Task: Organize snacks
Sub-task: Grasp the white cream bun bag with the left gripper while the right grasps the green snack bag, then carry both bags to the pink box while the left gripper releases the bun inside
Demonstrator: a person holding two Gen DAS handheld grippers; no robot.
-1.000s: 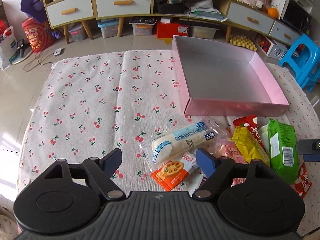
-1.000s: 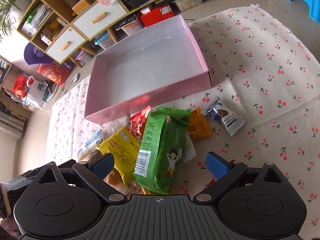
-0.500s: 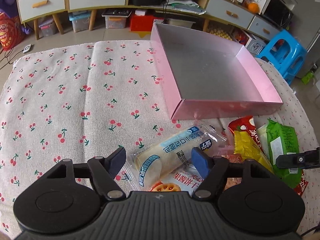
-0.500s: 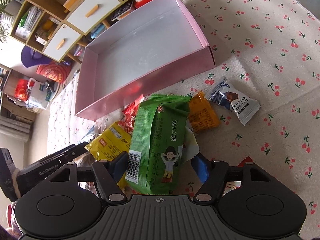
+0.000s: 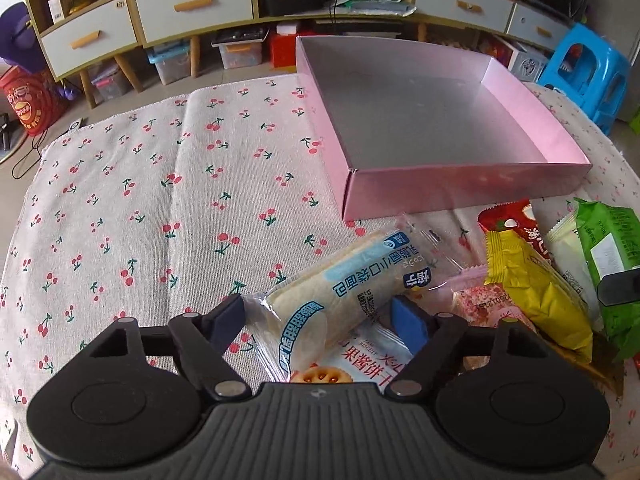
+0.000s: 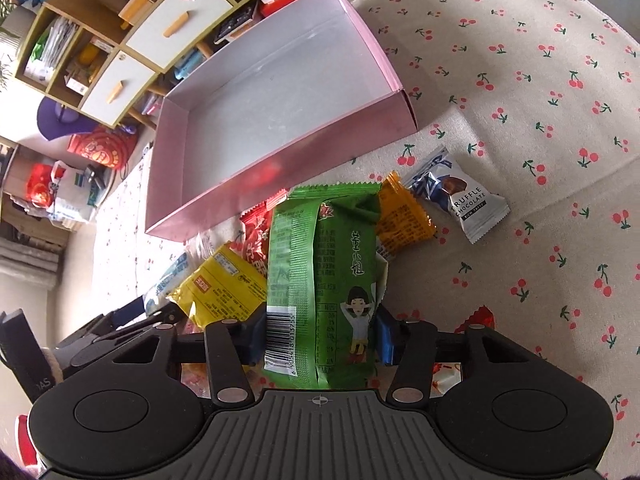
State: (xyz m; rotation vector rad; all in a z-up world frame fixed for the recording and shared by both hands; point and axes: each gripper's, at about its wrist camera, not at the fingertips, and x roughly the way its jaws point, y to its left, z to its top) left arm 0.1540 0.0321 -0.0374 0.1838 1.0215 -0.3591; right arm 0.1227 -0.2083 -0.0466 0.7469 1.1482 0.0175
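An empty pink box (image 5: 464, 184) lies on the cherry-print cloth; it also shows in the right wrist view (image 6: 224, 204). My left gripper (image 5: 318, 320) is open around a clear-wrapped white roll cake (image 5: 344, 292), its fingers on either side and not clearly pressing. My right gripper (image 6: 320, 338) is closed against both sides of a green snack pack (image 6: 324, 280). A yellow pack (image 6: 220, 288), a red pack (image 6: 256, 240), an orange pack (image 6: 404, 220) and a white truffle chocolate (image 6: 460, 196) lie around it.
A biscuit pack (image 5: 360, 364) lies under the roll cake. Drawers and shelves (image 5: 192, 12) stand behind the cloth, with a blue stool (image 5: 588, 72) at the right. Bare cloth (image 5: 140, 200) spreads left of the box.
Both grippers have moved forward and down over the snacks. The left now straddles the roll cake. The right has narrowed from open to gripping the green pack.
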